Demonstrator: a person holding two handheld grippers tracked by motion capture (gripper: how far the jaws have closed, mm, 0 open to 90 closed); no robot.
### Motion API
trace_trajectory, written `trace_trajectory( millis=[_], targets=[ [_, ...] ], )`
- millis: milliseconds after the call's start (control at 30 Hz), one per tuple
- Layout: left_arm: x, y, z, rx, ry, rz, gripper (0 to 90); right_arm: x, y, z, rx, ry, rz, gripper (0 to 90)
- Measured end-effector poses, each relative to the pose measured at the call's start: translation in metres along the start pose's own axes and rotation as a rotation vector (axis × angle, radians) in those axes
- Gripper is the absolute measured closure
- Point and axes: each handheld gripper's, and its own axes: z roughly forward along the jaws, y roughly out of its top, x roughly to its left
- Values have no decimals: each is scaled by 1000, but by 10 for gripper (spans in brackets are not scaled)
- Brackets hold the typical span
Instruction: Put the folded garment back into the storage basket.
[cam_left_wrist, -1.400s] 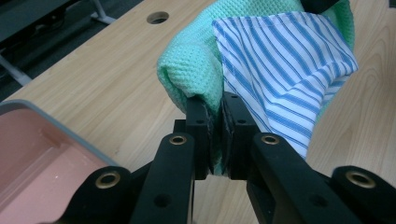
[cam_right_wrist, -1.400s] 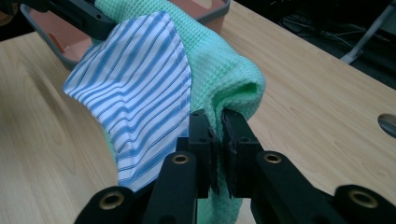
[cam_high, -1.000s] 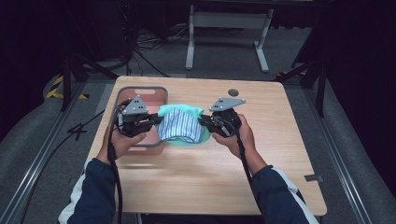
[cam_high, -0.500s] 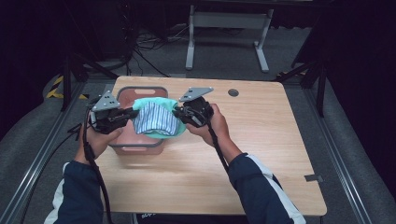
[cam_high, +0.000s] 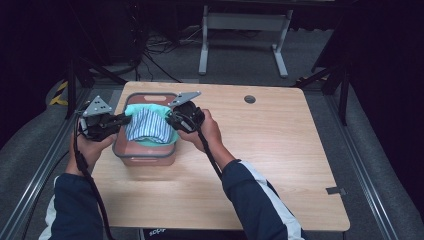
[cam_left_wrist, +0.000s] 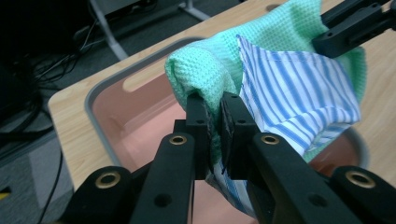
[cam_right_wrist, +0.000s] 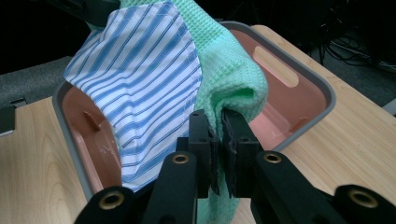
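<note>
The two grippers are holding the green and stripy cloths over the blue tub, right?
Nearly. The tub is pink with a grey rim, not blue, as the high view shows. The rest holds: the left gripper and the right gripper each pinch the green cloth and stripy cloth, held over the tub.
</note>
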Motion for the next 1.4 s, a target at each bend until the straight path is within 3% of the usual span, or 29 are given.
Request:
trace_trajectory(
  millis=[567, 667, 833, 1100, 1400],
  targets=[
    [8, -21, 16, 97, 54, 10, 830, 5, -5, 38, 57, 31, 5, 829],
    [8, -24, 17, 129, 86, 23, 829, 7, -7, 46, 79, 28, 6, 828],
    [7, -30, 21, 134, 87, 8, 829, 13, -8, 54, 105, 33, -3, 827],
    [2, -33, 34, 159, 92, 25, 826, 6, -17, 61, 137, 28, 25, 825],
    [-1, -34, 41, 195, 100, 40, 814, 7, -24, 66, 165, 26, 24, 817]
  ],
)
